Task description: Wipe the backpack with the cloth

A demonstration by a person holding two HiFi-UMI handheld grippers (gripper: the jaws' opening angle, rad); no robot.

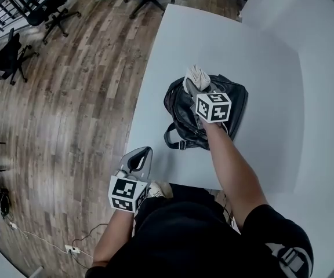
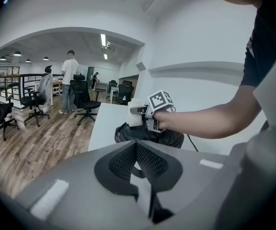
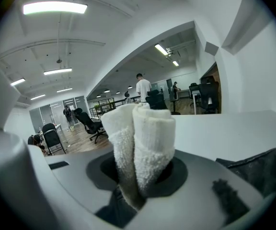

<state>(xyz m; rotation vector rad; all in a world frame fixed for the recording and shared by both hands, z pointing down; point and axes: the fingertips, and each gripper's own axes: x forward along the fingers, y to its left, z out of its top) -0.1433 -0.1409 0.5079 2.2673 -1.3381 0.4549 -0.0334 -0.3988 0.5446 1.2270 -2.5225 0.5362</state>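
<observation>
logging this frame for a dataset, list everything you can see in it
table: one, white, centre right
backpack: one, black, on the table near its front edge
cloth: one, white, folded, over the backpack
office chairs: several, black, on the wood floor, far left
bystander: one, white top, standing by the chairs
left gripper: one, grey, fingers shut and empty, off the table's near edge
right gripper: one, grey, fingers shut on the cloth, above the backpack

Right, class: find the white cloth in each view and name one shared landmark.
Head view: cloth upper centre, over the backpack.
Left gripper view: cloth centre, small, in the right gripper.
Right gripper view: cloth centre, large, between the jaws.
Shared landmark: the black backpack.
</observation>
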